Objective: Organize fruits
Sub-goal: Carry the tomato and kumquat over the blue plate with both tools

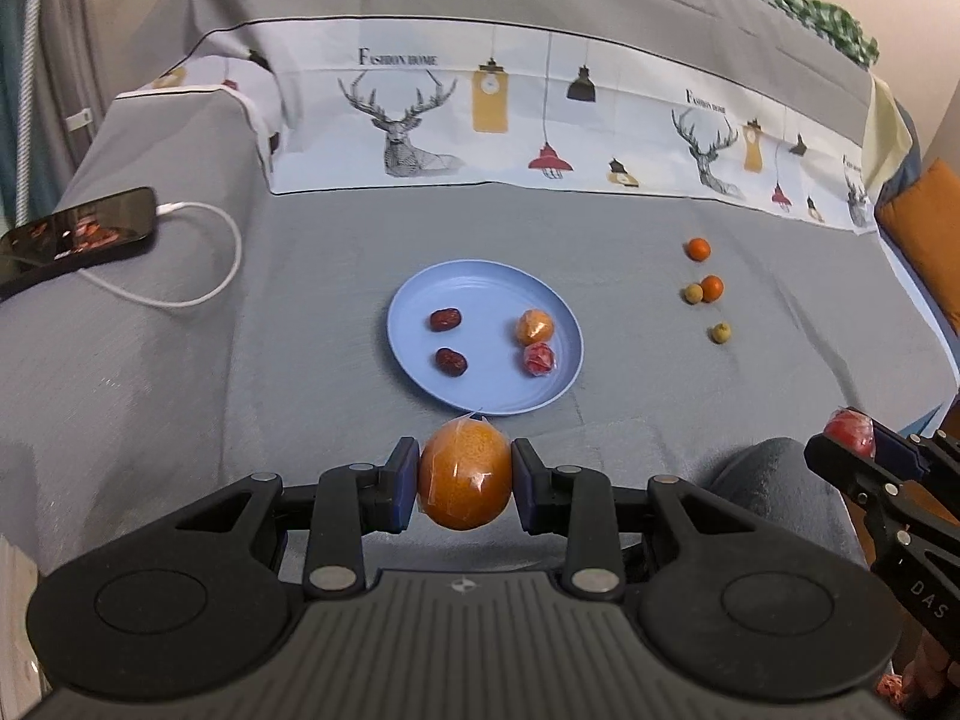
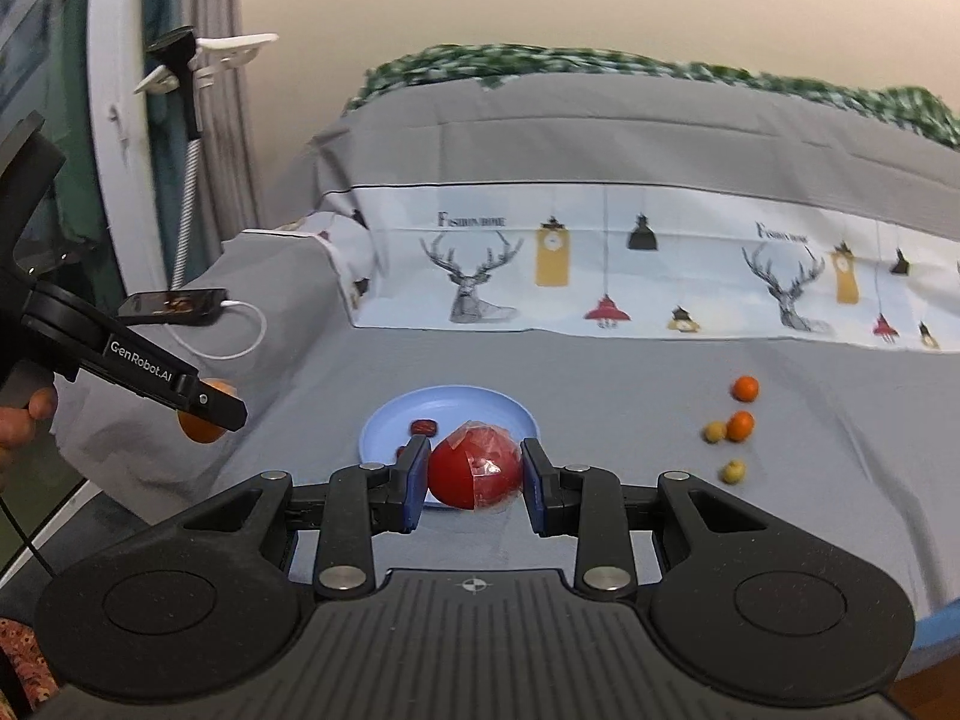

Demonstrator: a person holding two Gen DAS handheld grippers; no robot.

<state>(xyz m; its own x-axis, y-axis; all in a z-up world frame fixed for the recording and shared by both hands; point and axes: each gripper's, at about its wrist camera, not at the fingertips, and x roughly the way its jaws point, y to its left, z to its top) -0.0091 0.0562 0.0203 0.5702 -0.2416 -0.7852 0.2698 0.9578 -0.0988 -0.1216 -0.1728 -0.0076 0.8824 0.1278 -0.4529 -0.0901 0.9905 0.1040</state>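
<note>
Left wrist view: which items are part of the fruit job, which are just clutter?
Job:
- wrapped orange in left gripper
- wrapped red fruit in right gripper
- blue plate with two red dates, two wrapped fruits
- four loose small fruits on the cloth

Clutter:
- phone
- white charging cable

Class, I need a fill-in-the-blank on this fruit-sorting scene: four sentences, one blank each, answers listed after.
1. The left gripper is shut on a wrapped ____ fruit.
2. The right gripper is shut on a wrapped ____ fruit.
3. The blue plate holds ____ dark red dates.
4. Off the plate, ____ small fruits lie on the grey cloth.

Answers: orange; red; two; four
</note>
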